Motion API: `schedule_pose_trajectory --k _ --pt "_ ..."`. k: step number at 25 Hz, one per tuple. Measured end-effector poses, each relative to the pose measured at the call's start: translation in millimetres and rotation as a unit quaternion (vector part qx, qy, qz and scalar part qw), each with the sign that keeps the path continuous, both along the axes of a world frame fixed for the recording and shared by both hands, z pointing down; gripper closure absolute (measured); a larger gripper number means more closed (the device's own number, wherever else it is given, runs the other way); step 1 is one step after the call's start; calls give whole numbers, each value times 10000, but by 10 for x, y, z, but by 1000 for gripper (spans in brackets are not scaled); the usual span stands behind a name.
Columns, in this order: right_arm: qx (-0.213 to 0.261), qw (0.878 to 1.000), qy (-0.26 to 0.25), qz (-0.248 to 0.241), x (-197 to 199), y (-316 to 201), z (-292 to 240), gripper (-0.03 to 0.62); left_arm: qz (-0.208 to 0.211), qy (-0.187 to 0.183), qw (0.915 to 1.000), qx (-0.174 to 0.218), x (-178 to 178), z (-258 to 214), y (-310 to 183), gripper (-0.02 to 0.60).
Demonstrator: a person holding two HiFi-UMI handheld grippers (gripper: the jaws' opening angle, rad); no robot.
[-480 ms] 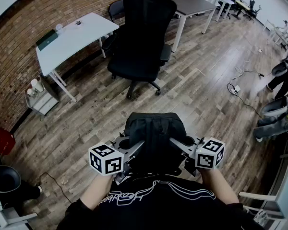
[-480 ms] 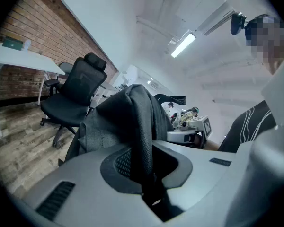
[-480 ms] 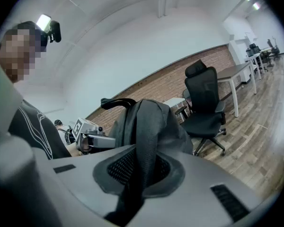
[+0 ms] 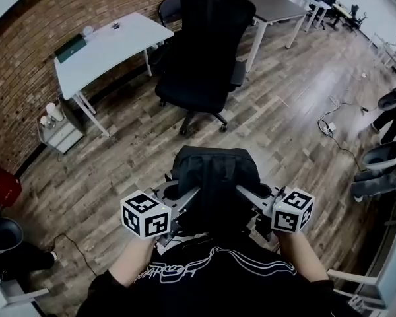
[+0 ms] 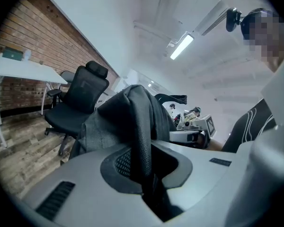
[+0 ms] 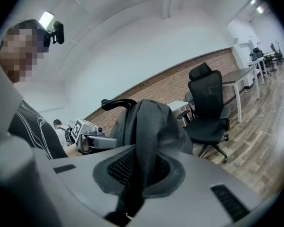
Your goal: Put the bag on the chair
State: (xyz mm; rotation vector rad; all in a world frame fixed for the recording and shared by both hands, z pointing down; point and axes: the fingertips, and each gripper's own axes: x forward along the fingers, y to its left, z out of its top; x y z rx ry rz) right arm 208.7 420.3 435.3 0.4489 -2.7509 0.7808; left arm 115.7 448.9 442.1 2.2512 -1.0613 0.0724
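Observation:
A black backpack [image 4: 214, 180] hangs in the air in front of my body, carried between both grippers. My left gripper [image 4: 185, 207] is shut on one of its shoulder straps [image 5: 142, 150], and my right gripper [image 4: 247, 200] is shut on the other strap [image 6: 144, 169]. In the left gripper view the backpack [image 5: 128, 122] fills the middle, and the right gripper view shows the backpack [image 6: 151, 122] the same way. The black office chair [image 4: 208, 41] stands ahead on the wooden floor, facing away, about a chair's length beyond the bag. The chair [image 5: 78, 105] shows left in the left gripper view and the chair [image 6: 208, 110] right in the right gripper view.
A white table [image 4: 105, 48] stands left of the chair against the brick wall, a grey table [image 4: 274, 8] behind and right of it. A small white cart [image 4: 59, 134] sits by the wall. A cable and socket [image 4: 327, 125] lie on the floor at right, near people's legs [image 4: 386, 157].
The chair and tables sit slightly nearer and lower in the head view, so I have moved a little toward the chair. Both grippers keep their hold on the straps.

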Motion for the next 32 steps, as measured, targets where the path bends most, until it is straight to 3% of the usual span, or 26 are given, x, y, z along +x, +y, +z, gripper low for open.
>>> schedule_pose_trajectory --k 13,22,32 --pt "-138 9995 -175 -215 -501 -791 177 562 -344 -176 9991 -147 -475 165 -735 523" --pt "-563 9976 -260 -305 -978 -1866 401 562 -426 -393 9968 -551 -945 344 -1794 523" --pt "-420 9984 -268 -281 -1314 -2983 409 562 -434 -547 9962 -528 -1268 358 -2898 523"
